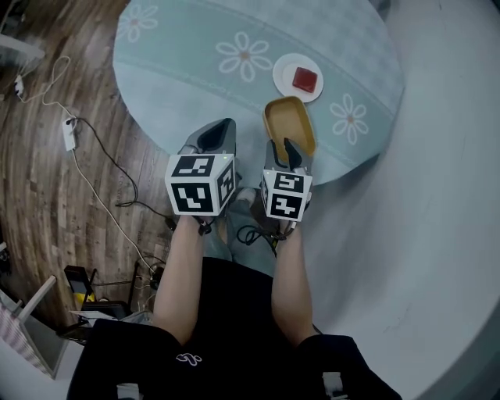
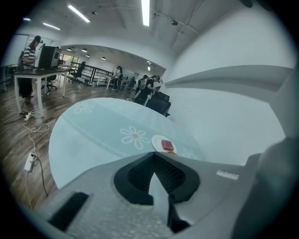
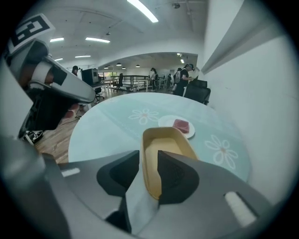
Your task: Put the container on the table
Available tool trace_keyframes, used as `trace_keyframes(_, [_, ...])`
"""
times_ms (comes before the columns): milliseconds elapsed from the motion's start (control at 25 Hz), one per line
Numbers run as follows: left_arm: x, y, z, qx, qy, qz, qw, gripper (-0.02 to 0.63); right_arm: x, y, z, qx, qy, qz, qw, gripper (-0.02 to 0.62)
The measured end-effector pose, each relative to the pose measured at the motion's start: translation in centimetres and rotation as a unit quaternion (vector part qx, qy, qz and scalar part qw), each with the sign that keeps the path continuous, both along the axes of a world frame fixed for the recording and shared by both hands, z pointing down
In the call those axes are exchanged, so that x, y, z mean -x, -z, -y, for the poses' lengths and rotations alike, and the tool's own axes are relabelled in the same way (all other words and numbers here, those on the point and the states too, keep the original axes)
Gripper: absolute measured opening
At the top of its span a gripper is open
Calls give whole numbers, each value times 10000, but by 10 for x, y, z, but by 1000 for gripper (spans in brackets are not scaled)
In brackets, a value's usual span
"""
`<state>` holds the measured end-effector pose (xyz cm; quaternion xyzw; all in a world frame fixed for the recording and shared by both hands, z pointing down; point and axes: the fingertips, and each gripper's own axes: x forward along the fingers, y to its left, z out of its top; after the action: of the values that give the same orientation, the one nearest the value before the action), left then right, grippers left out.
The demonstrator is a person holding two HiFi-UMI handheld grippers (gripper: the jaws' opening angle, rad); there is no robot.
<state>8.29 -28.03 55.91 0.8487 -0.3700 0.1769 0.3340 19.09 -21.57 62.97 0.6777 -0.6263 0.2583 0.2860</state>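
One table point(image 1: 195, 86), one yellow container point(image 3: 169, 142) seemingly resting on it, dead ahead of the right claw point(image 3: 148, 158).
Its long axis runs straight away from the claw. The near wall stands between wide-open jaws, ungripped. The left claw point(image 1: 217, 134) is closed and empty alongside.

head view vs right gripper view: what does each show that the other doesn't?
Head view only: the person's bare forearms, black clothing and the right gripper's own marker cube.

Right gripper view only: the office beyond the table, with ceiling strip lights, black chairs and people standing.

Both: the round table under a pale teal flowered cloth, the white round plate with a red block, the tan oval open container at the table's near edge, the right gripper with jaws apart astride the container's wall, and the left gripper.
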Motion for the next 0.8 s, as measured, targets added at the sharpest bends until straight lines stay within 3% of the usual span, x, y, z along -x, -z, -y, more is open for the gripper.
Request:
trace_keyframes(280, [-16,56,24,-713,-97,-79,9974,2,-45,84,34,-1302,-602,30,9897,11])
trace_keyframes(440, [-21,122,40,-1816,-119,230,9830,2,-46,150,51,-2015,-511,304,9777,11])
trace_keyframes(520, [-32,156,39,-2255,-218,159,9739,2,-50,182,54,-2366,-498,435,9694,11])
trace_keyframes(640, [-51,191,36,-2568,-382,-145,9656,2,-58,224,58,-2901,-466,585,9541,11])
trace_keyframes(800, [-64,226,37,-2921,-486,-294,9547,2,-69,282,57,-3735,-379,727,9240,9])
